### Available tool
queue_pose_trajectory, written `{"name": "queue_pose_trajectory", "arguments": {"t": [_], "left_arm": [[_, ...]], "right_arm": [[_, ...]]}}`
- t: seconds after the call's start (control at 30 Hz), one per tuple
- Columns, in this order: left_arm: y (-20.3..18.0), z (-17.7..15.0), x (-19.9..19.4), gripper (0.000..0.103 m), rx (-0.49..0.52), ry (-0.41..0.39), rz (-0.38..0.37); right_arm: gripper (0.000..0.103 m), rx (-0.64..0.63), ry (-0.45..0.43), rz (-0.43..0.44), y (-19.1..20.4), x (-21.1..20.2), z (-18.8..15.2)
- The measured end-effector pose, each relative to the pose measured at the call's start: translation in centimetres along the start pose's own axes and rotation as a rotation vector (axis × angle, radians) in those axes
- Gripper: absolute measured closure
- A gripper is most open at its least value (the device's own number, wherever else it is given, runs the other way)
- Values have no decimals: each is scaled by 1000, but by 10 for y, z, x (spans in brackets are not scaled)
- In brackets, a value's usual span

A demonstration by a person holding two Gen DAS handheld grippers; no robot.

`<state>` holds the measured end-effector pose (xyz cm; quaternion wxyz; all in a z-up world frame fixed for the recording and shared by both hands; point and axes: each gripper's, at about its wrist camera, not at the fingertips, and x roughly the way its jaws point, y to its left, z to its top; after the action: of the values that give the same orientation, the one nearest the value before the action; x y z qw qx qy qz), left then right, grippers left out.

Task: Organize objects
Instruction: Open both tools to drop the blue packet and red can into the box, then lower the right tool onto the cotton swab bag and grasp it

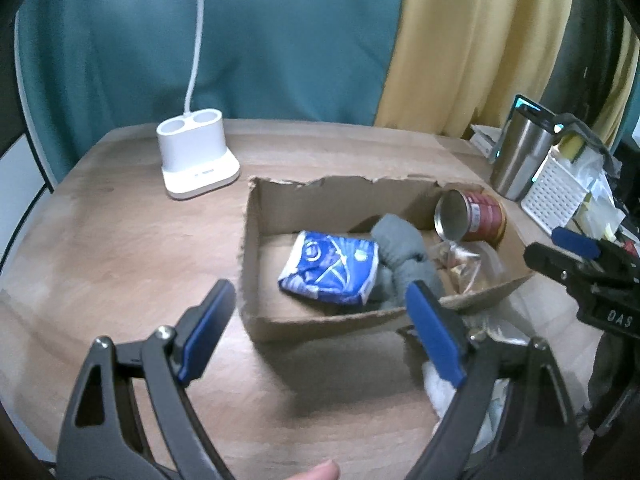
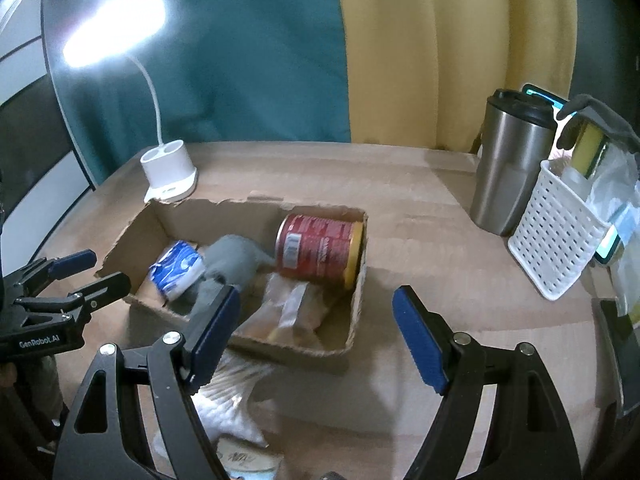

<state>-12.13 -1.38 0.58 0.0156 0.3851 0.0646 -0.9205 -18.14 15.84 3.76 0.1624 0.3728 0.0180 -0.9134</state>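
Observation:
A torn cardboard box [image 1: 264, 316] [image 2: 340, 344] sits on the wooden table. In it lie a blue and white packet [image 1: 332, 266] [image 2: 176, 266], a grey cloth [image 1: 400, 244] [image 2: 232, 260], a red can on its side [image 1: 476, 214] [image 2: 320, 246] and a clear plastic bag [image 1: 468, 260] [image 2: 288, 308]. My left gripper [image 1: 320, 312] is open and empty, just in front of the box. My right gripper [image 2: 316, 308] is open and empty over the box's near right corner. A white bag of cotton swabs [image 2: 228, 404] [image 1: 440, 392] lies on the table before the box.
A white lamp base [image 1: 192, 160] [image 2: 168, 174] stands at the back left. A steel travel mug [image 1: 520, 152] [image 2: 508, 168] and a white perforated basket [image 1: 556, 184] [image 2: 556, 236] stand at the right. Teal and yellow curtains hang behind the table.

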Motion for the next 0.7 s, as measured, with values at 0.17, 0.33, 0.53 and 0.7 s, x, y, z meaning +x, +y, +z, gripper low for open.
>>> {"name": "queue_pose_trajectory", "arguments": {"t": [0.17, 0.33, 0.53, 0.7], "left_arm": [[6, -5, -7, 15, -10, -7, 2], [11, -10, -11, 15, -14, -10, 2], [18, -16, -13, 15, -23, -5, -3], [23, -22, -14, 15, -26, -1, -7]], "right_arm": [[21, -10, 2, -2, 9, -7, -6], [21, -16, 16, -8, 17, -9, -11], [20, -25, 41, -2, 28, -8, -19], [14, -13, 79, 39, 35, -4, -24]]}}
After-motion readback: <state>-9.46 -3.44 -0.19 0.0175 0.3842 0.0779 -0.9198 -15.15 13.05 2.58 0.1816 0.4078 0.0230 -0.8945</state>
